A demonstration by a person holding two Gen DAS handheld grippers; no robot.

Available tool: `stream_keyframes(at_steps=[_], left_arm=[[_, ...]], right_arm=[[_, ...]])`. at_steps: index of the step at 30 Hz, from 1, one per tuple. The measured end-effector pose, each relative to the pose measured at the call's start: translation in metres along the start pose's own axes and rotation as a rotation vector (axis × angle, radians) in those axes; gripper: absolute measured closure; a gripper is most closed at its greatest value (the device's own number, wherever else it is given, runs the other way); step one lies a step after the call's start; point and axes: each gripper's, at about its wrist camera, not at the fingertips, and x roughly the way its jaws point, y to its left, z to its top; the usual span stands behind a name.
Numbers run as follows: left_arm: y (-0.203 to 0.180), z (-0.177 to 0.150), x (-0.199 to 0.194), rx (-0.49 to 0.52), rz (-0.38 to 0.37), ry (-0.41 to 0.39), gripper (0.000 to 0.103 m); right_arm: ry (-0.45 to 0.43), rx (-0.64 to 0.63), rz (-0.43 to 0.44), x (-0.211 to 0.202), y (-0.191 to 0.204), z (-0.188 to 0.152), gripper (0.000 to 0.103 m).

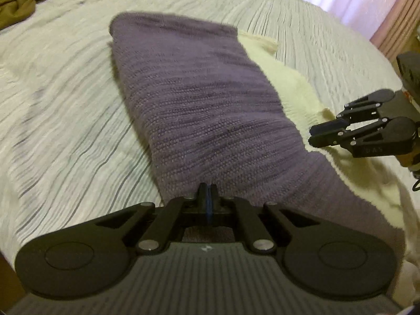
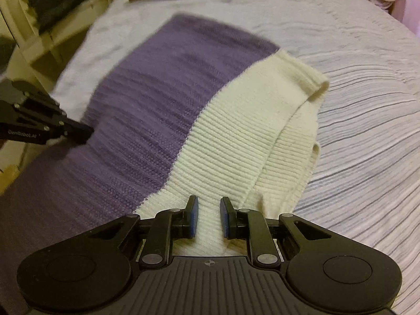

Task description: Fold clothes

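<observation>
The left gripper [image 1: 207, 191] is seen pinched together on the purple part of the knitted sweater [image 1: 199, 110]. The right gripper [image 2: 208, 216] is held with jaws apart, cream knit lying between the pads, untouched. The sweater is spread on the striped bedspread [image 1: 65, 120]; crumpled clothes [image 1: 18, 2] are piled beyond.

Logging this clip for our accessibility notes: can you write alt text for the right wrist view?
The right gripper, jaws slightly apart, hovers over the cream part of a purple and cream knit sweater lying on a striped bedspread, with cream fabric showing between its blue pads. The left gripper reaches in at the left edge over the purple part.
</observation>
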Motion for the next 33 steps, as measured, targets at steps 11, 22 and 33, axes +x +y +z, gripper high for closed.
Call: stream_keyframes(at_steps=[11,22,33], left_arm=[[-0.061,-0.104,-0.074,0.582,0.218,-0.052,0.072],[-0.097,-0.196,-0.053,1.363,0.412,-0.351,0.059],[-0.093,-0.212,-0.029,1.573,0.407,-0.506,0.057]], right_arm=[[-0.022,-0.481,-0.275,-0.084,0.043,-0.119,0.025],[-0.201,-1.06,-0.386,-0.076,0.104,-0.218,0.016],[-0.414,-1.444,-0.323,-0.037,0.107,-0.222,0.018]])
